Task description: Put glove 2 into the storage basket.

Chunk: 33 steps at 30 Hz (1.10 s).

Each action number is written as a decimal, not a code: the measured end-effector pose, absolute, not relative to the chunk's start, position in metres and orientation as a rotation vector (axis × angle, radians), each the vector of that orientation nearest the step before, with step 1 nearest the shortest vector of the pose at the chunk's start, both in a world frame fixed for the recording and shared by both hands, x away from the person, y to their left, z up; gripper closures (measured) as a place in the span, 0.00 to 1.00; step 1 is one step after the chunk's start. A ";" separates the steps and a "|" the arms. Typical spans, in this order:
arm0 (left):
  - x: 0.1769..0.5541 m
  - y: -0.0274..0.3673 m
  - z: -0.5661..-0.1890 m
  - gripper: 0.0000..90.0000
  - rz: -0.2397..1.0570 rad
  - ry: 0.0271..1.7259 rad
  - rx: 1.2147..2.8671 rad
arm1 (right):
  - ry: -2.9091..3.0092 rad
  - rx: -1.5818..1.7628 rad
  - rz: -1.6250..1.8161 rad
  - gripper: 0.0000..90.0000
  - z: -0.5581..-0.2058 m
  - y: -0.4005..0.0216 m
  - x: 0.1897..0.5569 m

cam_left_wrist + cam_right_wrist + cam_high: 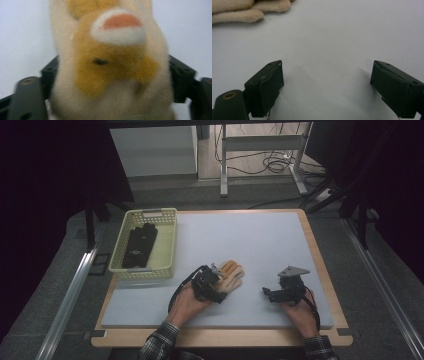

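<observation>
While the cream and tan glove (110, 62) lies on the white table (260, 240), near its front edge, the left gripper (216, 285) has it between its jaws, pads pressing its sides. Well apart, the right gripper (327, 85) stands wide open over bare table.

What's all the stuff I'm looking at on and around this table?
Cream and tan glove: one, on the mat's middle, between the left gripper's jaws.
Black glove: one, lying in the basket.
Basket: one, pale yellow, left edge of the mat.
Mat: one, pale grey, covering the wooden table.
Desk frame: one, grey, on the floor behind, with cables.
Left gripper: one, black, jaws pressing the cream glove's sides.
Right gripper: one, black, jaws open over bare mat.
Sleeves: two, plaid, bottom edge.
</observation>
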<state>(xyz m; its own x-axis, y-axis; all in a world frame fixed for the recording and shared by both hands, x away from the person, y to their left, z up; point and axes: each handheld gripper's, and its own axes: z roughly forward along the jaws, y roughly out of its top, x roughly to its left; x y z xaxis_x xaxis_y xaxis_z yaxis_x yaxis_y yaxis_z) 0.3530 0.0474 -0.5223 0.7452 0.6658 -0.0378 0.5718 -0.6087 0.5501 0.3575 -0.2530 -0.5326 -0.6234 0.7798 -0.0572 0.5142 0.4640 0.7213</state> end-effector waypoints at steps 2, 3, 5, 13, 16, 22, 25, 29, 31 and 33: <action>0.352 0.049 -0.521 0.37 0.234 0.938 2.393 | 2.337 1.088 0.960 0.12 -0.533 -0.253 0.357; 0.352 0.049 -0.521 0.41 0.234 0.940 2.391 | 2.337 1.088 0.960 0.12 -0.533 -0.253 0.357; 0.350 0.049 -0.520 0.48 0.233 0.938 2.390 | 2.337 1.088 0.960 0.12 -0.533 -0.253 0.357; 0.345 0.047 -0.518 0.64 0.232 0.934 2.385 | 2.335 1.088 0.959 0.12 -0.533 -0.253 0.357; 0.345 0.049 -0.517 0.67 0.227 0.933 2.373 | 2.334 1.090 0.960 0.12 -0.533 -0.252 0.357; 0.348 0.054 -0.511 0.70 0.222 0.964 2.352 | 2.334 1.089 0.960 0.12 -0.533 -0.252 0.357; 0.350 0.056 -0.506 0.70 0.225 0.973 2.344 | 2.333 1.089 0.960 0.12 -0.533 -0.252 0.357; 0.352 0.058 -0.496 0.70 0.238 0.980 2.330 | 2.333 1.088 0.960 0.12 -0.533 -0.252 0.357; 0.353 0.059 -0.491 0.70 0.242 0.986 2.324 | 2.333 1.086 0.960 0.12 -0.533 -0.253 0.357; 0.355 0.061 -0.485 0.70 0.248 0.999 2.312 | 2.331 1.088 0.960 0.12 -0.533 -0.252 0.356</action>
